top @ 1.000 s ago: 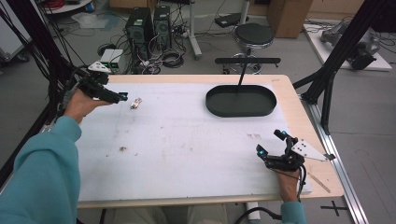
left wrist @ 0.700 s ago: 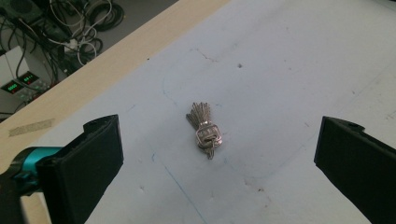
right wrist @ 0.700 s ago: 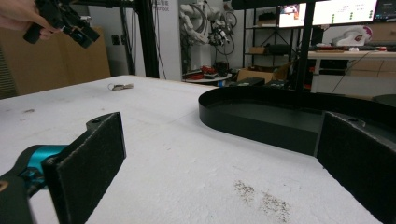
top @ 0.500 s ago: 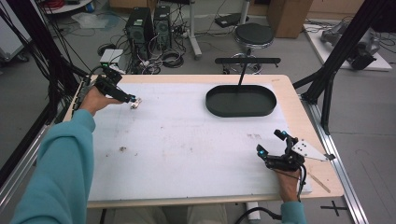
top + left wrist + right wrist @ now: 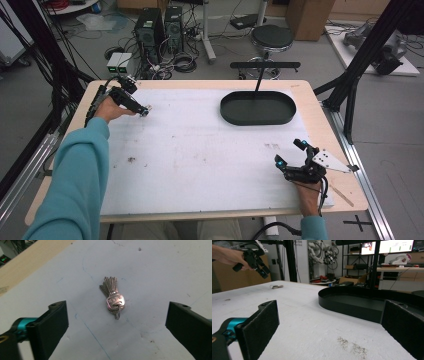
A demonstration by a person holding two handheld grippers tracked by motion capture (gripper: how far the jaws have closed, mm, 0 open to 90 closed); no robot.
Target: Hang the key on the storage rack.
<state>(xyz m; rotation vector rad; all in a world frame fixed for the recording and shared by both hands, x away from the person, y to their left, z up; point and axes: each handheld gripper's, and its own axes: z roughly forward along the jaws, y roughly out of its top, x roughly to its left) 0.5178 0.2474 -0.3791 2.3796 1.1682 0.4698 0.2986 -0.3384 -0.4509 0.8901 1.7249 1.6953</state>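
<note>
Lying outside black tray (image 5: 257,108) — keys (image 5: 112,297).

Right claw (image 5: 329,335) hangs low over the white table (image 5: 307,322), jaws spread wide with nothing between them. Black oval tray (image 5: 362,303) sits just ahead on the right. Far left, the other claw (image 5: 263,270) hovers above a small bunch of keys (image 5: 277,286).
</note>
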